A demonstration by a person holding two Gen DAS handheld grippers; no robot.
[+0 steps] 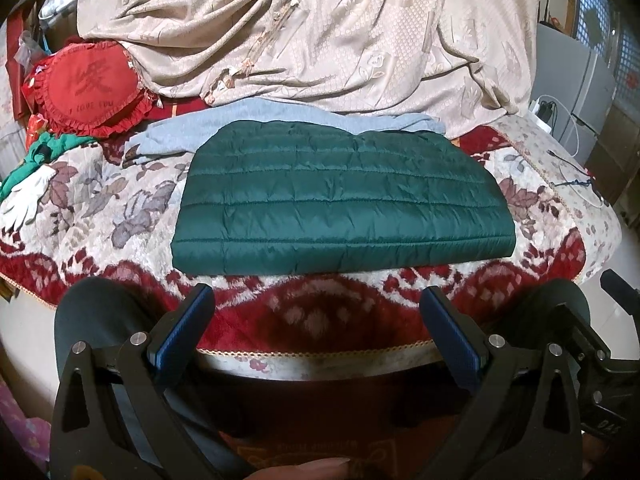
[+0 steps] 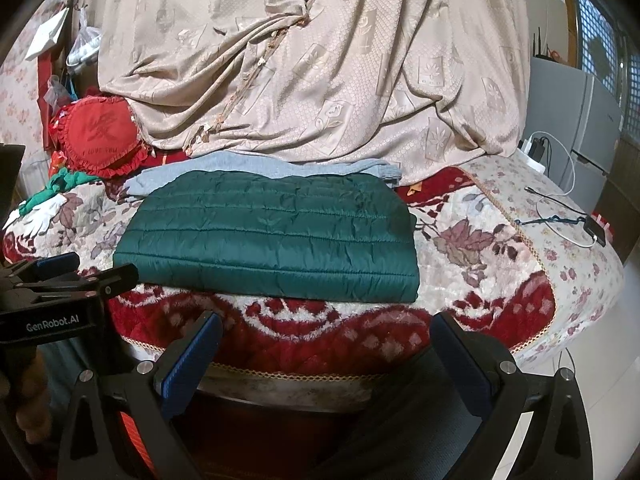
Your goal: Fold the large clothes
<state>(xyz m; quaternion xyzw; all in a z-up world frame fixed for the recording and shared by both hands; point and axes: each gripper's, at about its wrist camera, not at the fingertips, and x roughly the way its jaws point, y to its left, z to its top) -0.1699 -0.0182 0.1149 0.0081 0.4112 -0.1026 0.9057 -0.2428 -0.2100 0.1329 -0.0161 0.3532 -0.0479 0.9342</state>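
A dark green quilted jacket (image 1: 340,196) (image 2: 272,236) lies folded into a flat rectangle on the red and cream floral bed cover (image 1: 104,208) (image 2: 480,264). A grey garment (image 1: 240,120) (image 2: 248,166) lies flat behind it, partly under it. My left gripper (image 1: 318,300) is open, held back over the near edge of the bed, short of the jacket's front fold, with nothing between its blue pads. My right gripper (image 2: 328,328) is open too, also back from the jacket and holding nothing. The left gripper's body (image 2: 52,292) shows at the left of the right wrist view.
A large beige patterned cloth (image 1: 320,32) (image 2: 320,60) is heaped behind the clothes. A red heart cushion (image 1: 90,88) (image 2: 102,136) and green fabric (image 1: 36,160) sit at the left. Cables (image 2: 560,216) and a phone (image 2: 596,232) lie on the bed's right corner, near a grey cabinet (image 2: 572,120).
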